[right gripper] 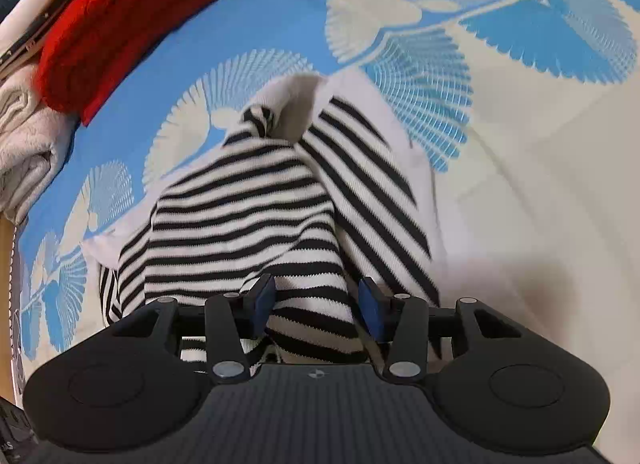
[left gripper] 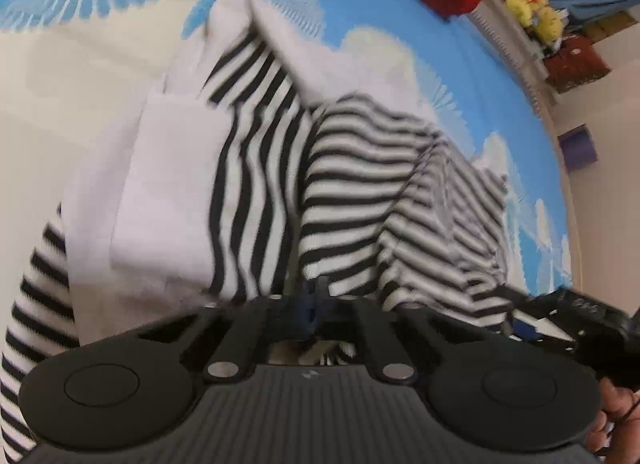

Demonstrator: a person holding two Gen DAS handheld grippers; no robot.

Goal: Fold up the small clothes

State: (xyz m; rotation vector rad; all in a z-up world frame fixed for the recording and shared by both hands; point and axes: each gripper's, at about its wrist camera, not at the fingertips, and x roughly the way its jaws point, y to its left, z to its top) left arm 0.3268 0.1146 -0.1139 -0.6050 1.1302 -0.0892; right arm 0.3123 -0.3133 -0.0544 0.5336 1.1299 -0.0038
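Right wrist view: black-and-white striped knit garment (right gripper: 248,200) bunches between the right gripper (right gripper: 316,300)'s parted jaws; the left gripper (left gripper: 310,304) is pinched together at its edge.

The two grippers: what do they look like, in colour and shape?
Both the left gripper and the right gripper are matte black, with a ribbed body, two round discs, silver pivot pins and blue finger pads. No cables or sleeves show.

Both views are bright and evenly lit, with only soft shadows. The left wrist view is smeared by motion blur across the black-and-white striped knitted garment (left gripper: 360,184); the right wrist view is sharper. Fisheye distortion bends the blue-and-cream leaf-patterned bedsheet (right gripper: 520,64) at the edges.
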